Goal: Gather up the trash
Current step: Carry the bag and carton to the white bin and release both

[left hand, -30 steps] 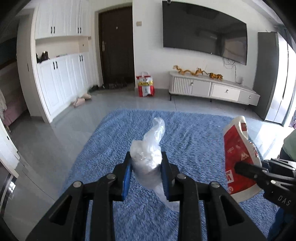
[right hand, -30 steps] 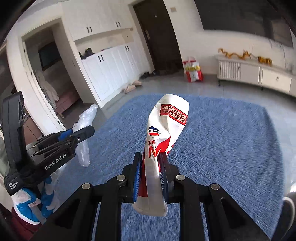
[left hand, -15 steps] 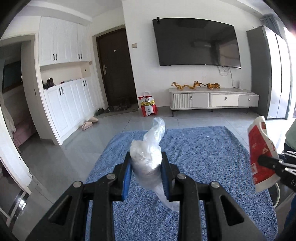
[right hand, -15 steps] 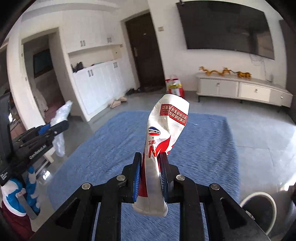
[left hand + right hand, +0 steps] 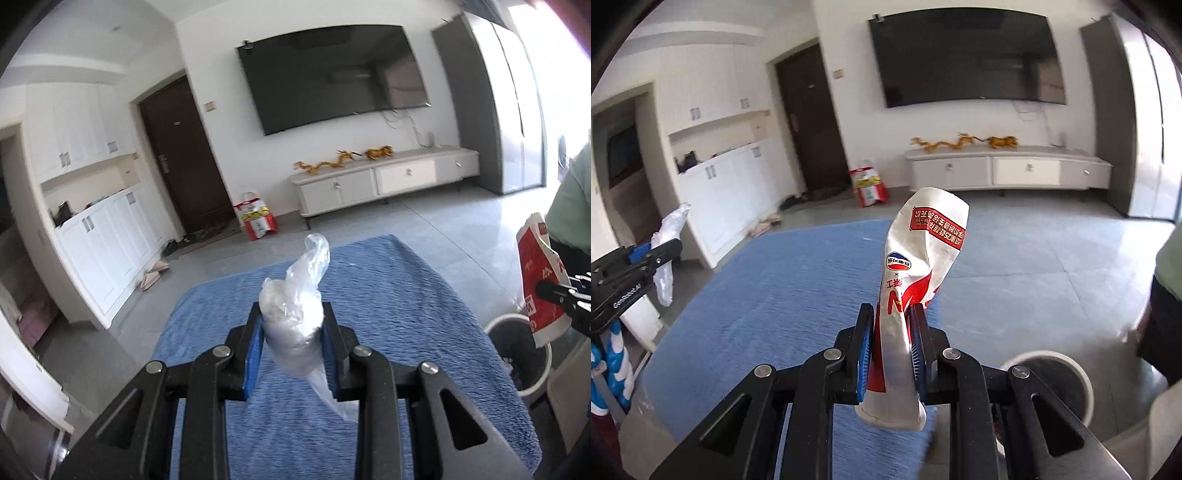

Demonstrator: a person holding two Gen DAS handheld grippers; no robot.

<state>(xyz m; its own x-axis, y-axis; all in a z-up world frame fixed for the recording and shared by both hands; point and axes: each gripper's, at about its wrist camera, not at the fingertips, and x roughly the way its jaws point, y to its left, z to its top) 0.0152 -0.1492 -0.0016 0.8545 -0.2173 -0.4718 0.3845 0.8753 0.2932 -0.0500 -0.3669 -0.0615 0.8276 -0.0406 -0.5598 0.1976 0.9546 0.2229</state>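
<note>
Red-white wrapper (image 5: 916, 280) upright in right tool (image 5: 892, 354) — long axis tilting away.

Crumpled clear plastic bag (image 5: 295, 321) sticking upright, wadded in the middle, twisted tip leaning right, loose tail hanging below; sitting pinched between blue pads over the near part of the blue rug. In the right wrist view, same bag (image 5: 666, 254) showing small at far left. Flattened red-and-white snack wrapper (image 5: 916, 288) standing upright, creased, printed text upside down, wide end up, sealed end drooping below; squeezed thin between blue pads. White round trash bin (image 5: 1082, 384) standing open on grey floor, near right, just off the rug edge.
</note>
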